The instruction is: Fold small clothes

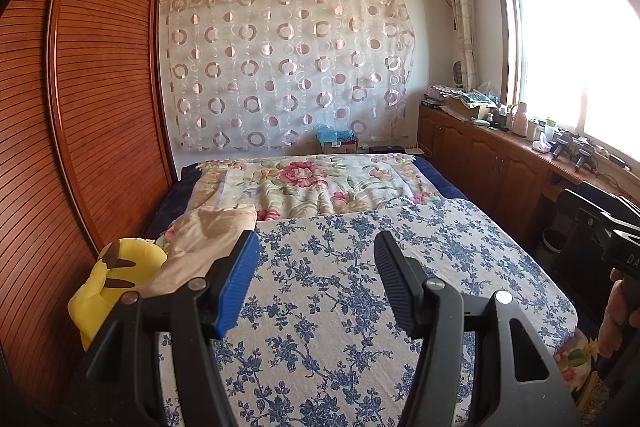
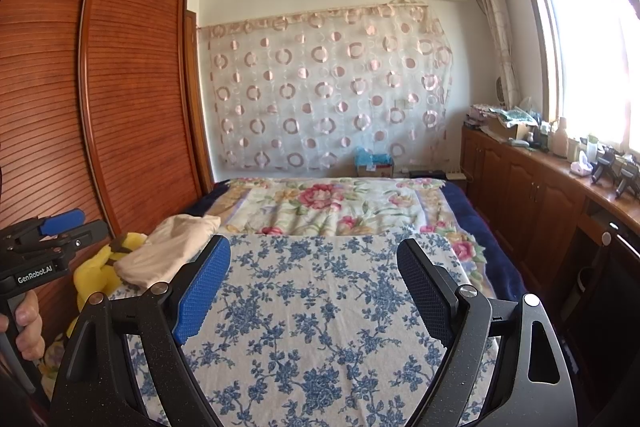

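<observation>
Grippers left (image 1: 316, 247) and right (image 2: 314, 251) gape wide, empty, above blue-flowered quilt (image 2: 312, 307); beige garment (image 2: 168, 251), possibly folded, beside yellow plush (image 1: 116, 267).

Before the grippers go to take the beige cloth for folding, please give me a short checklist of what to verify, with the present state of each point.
1. Left gripper open and holding nothing: ok.
2. Right gripper open and holding nothing: ok.
3. Beige garment in view and not covered: ok; it lies crumpled at the bed's left side.
4. Bare folding space on the blue floral quilt: ok.
5. Yellow plush toy apart from the garment: not ok; it lies right beside it.
6. One garment or several in the heap: cannot tell.
</observation>
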The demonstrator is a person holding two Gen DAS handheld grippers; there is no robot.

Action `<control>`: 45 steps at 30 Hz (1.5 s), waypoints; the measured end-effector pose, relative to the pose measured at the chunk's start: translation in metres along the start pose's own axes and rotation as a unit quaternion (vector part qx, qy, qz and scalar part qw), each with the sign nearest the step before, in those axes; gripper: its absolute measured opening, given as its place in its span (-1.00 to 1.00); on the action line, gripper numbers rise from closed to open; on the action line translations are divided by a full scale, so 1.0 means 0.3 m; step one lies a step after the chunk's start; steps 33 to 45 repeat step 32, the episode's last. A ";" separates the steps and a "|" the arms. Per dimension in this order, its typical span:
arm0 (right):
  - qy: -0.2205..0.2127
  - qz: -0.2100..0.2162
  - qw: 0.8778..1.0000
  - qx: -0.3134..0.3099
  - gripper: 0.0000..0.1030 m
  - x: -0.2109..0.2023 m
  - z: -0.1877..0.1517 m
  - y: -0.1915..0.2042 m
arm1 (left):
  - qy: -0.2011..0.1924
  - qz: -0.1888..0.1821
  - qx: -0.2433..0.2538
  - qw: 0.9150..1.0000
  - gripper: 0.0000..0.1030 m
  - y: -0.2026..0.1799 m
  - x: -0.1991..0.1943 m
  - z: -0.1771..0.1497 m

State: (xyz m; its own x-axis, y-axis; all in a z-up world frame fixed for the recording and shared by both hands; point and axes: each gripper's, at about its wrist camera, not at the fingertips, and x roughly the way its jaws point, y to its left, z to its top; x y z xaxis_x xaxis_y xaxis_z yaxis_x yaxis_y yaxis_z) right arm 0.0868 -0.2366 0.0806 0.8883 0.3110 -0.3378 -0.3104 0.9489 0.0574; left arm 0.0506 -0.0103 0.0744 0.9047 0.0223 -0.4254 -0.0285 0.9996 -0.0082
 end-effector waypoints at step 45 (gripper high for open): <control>0.000 -0.001 1.000 -0.001 0.69 -0.006 0.002 0.003 | -0.001 0.000 -0.001 1.000 0.15 0.001 -0.002 -0.004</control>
